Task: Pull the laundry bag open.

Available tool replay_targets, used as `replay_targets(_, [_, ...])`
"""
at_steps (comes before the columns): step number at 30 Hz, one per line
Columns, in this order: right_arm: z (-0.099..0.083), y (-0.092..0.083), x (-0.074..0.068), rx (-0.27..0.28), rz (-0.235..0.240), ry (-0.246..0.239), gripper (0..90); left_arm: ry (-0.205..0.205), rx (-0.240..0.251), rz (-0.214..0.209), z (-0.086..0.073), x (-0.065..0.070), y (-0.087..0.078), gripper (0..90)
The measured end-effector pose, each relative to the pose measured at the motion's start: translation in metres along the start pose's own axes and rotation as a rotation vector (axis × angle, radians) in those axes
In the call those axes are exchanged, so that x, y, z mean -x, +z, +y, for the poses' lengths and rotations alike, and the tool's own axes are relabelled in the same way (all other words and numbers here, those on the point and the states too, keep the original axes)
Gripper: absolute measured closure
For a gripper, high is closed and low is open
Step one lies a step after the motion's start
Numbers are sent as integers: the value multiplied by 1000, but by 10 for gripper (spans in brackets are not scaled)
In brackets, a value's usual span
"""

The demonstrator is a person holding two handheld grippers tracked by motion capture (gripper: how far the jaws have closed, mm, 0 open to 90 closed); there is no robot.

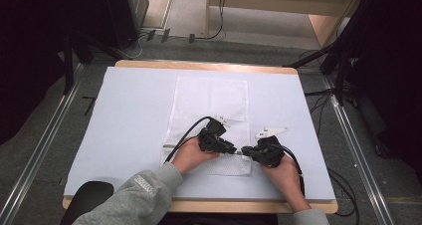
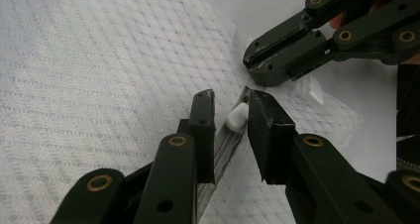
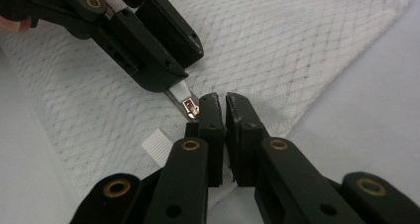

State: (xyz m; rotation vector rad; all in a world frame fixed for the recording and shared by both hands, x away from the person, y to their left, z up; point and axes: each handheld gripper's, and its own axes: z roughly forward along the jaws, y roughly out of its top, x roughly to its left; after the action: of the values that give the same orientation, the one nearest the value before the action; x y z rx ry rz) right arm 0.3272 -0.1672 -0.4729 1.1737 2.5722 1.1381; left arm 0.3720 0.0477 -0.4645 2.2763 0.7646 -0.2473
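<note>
A white mesh zip pouch (image 1: 209, 125) lay flat on the pale blue mat (image 1: 124, 135) that covered the wooden table (image 1: 199, 65), roughly at the middle of the mat and reaching toward the person's side. Its zipper ran along the near edge, and both hands worked at the near right corner of the pouch.

In the high view the left gripper (image 1: 234, 149) pointed right, held by the left hand (image 1: 191, 155) with a grey sleeve (image 1: 144, 190) behind it, and the right gripper (image 1: 247, 152) pointed left from the right hand (image 1: 281, 177), so the two sets of tips almost met over the zipper end.

In the left gripper view the left gripper (image 2: 232, 107) had its jaws straddling the zipper track (image 2: 223, 152), with the white zipper pull (image 2: 236, 117) between them. A gap showed on the left side of the pull, while the right pad sat just against it, so the pads did not yet clamp it. In the right gripper view the left gripper sat over the white pull tab (image 3: 181, 91) and the small metal slider (image 3: 191, 106).

The right gripper (image 3: 222, 99) had its jaws drawn together, pinching the pouch fabric at the edge just beside the slider. In the left gripper view those jaws (image 2: 255, 65) showed closed on the cloth at the zipper's end. A small white ribbed label (image 3: 157, 145) lay at the pouch edge near the right gripper
</note>
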Motion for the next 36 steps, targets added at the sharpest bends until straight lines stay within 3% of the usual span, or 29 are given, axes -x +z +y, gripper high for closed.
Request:
replay_targets(8, [0,0,0,0,-2,-1,870,31,-17,-7,0,6,5,771])
replay_targets(19, [0,0,0,0,-3,-10,868,21,-8,-9,-4,7,3,800])
replay_targets(21, [0,0,0,0,-3,-10,867,2,-2,-27,-5,6,1,803])
replay_targets(26, [0,0,0,-3,-4,-5,867,1,-9,-44,-5,7,4,804])
replay_targets(32, [0,0,0,1,-2,-7,867,26,-6,-41,-5,10,9,807])
replay_targets(36, [0,0,0,4,-1,-9,867,24,-2,-40,-5,8,9,867])
